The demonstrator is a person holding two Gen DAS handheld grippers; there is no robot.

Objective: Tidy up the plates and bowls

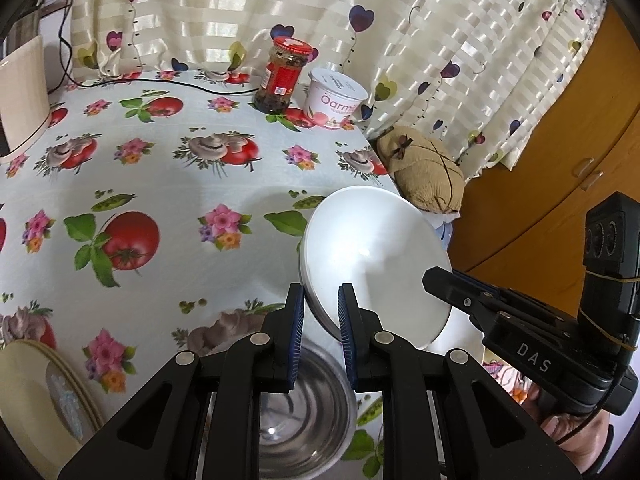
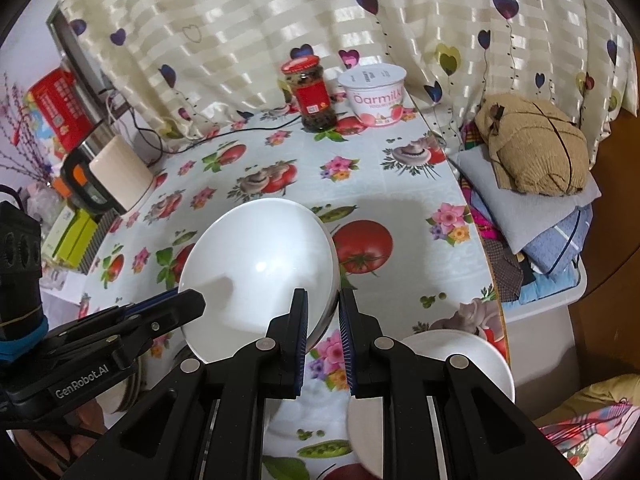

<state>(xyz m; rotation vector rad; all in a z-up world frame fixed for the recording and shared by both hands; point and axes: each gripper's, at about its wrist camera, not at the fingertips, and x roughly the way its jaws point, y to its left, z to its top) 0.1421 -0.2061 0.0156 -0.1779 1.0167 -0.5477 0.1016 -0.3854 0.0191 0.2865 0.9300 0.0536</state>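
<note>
**Where things sit on the table**

A white ceramic bowl [image 1: 372, 264] is held tilted above the floral-print tablecloth [image 1: 168, 184], the left gripper [image 1: 321, 320] closed on its left rim and the right gripper [image 2: 323, 322] closed on its right rim. Below the bowl, nearer the left camera, a stainless steel bowl [image 1: 304, 412] rests on the cloth. To its left lies a stack of cream round plates [image 1: 48, 396]. To the right of the raised bowl, near the table's right edge, sits a second white bowl [image 2: 452, 364]. At the far edge, against the heart-patterned curtain [image 2: 280, 12], a red-lidded glass jar [image 2: 310, 94] stands just left of a white yogurt tub [image 2: 374, 94]. Beyond the right edge, a tan fabric bundle [image 2: 532, 144] lies on folded textiles [image 2: 540, 224].
</note>
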